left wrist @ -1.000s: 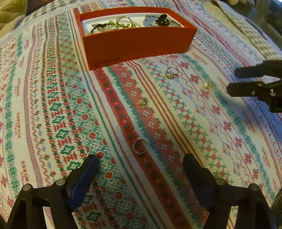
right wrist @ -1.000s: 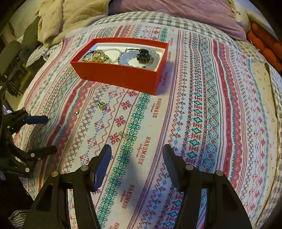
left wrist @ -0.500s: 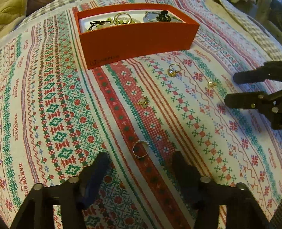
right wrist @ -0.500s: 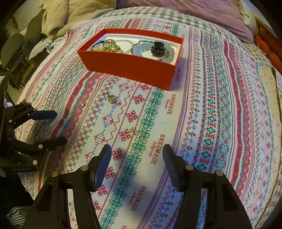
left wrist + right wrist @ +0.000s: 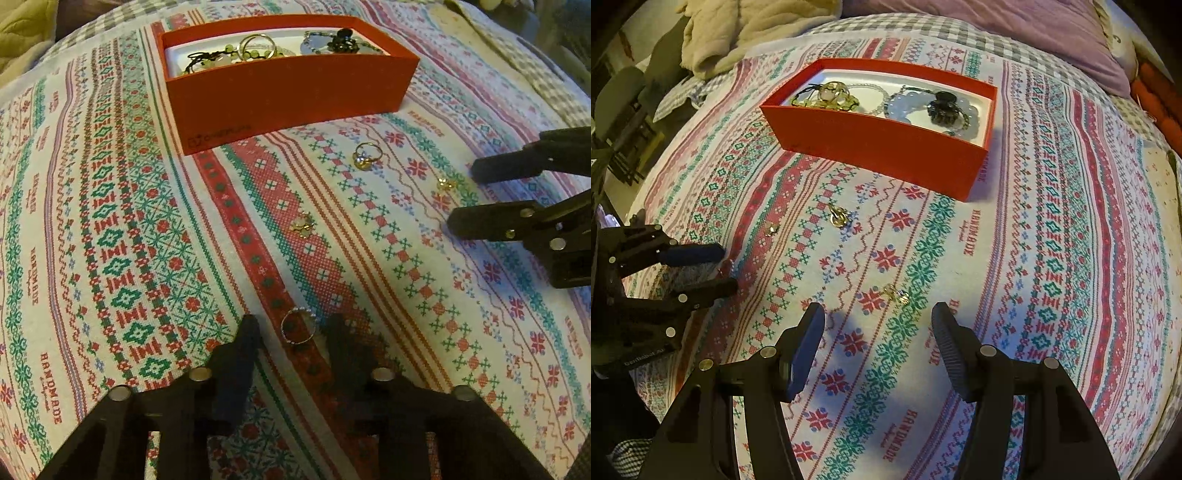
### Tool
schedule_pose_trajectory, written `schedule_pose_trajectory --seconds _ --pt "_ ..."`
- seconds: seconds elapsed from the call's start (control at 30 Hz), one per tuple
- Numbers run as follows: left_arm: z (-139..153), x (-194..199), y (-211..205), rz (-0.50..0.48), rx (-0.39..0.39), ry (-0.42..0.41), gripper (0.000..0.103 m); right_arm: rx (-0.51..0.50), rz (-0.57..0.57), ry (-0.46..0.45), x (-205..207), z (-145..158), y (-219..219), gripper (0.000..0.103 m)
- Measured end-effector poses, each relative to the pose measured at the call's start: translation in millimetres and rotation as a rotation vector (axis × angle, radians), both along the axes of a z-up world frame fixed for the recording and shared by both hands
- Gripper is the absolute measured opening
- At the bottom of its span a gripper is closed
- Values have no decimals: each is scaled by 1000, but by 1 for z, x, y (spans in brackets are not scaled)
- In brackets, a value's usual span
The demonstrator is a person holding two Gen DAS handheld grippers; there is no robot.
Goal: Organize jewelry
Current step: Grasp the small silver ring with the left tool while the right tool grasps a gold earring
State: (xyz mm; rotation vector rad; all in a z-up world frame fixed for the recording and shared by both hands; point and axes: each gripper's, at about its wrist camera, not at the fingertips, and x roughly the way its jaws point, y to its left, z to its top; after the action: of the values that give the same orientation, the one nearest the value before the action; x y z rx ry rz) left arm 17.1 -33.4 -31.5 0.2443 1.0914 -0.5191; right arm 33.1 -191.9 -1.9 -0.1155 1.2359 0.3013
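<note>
A thin silver ring [image 5: 297,330] lies on the patterned bedspread between the fingertips of my left gripper [image 5: 295,332]. Its jaws are closing, and small gaps still show on both sides of the ring. The right wrist view shows the left gripper [image 5: 727,267] at the left edge. My right gripper [image 5: 879,325] is open above the cloth, with a small gold earring [image 5: 897,293] just ahead of its tips. That earring [image 5: 445,184] lies by the right gripper [image 5: 461,198]. Behind stands the red box [image 5: 288,96] holding bracelets and a dark hair claw.
A gold ring with a stone [image 5: 365,157] lies in front of the box, and a gold stud [image 5: 303,225] sits on the red stripe. A purple pillow [image 5: 997,22] and a cream blanket [image 5: 738,29] lie behind the box. Dark chairs [image 5: 620,110] stand beyond the bed's left edge.
My left gripper's fingers have narrowed from wide apart to close on either side of the thin ring. The right gripper has crept closer to the small gold earring, its opening unchanged.
</note>
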Motion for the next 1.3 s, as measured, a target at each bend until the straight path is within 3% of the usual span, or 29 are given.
schedule_pose_trajectory --seconds 0.1,0.37,0.87,1.03,1.3 --pt "0 -1 -7 -16 12 -11 13 0 6 0 3 -2 4 63" --pt "2 2 -25 -18 29 -21 13 -4 21 -10 9 -6 13 63" --pt "8 8 -4 55 55 -28 13 -15 47 -42 27 -13 32 62" --pt "8 11 -2 61 50 -26 13 -20 54 -52 34 -15 38 55" --pt "9 9 -2 68 51 -23 13 -15 57 -63 40 -15 42 30"
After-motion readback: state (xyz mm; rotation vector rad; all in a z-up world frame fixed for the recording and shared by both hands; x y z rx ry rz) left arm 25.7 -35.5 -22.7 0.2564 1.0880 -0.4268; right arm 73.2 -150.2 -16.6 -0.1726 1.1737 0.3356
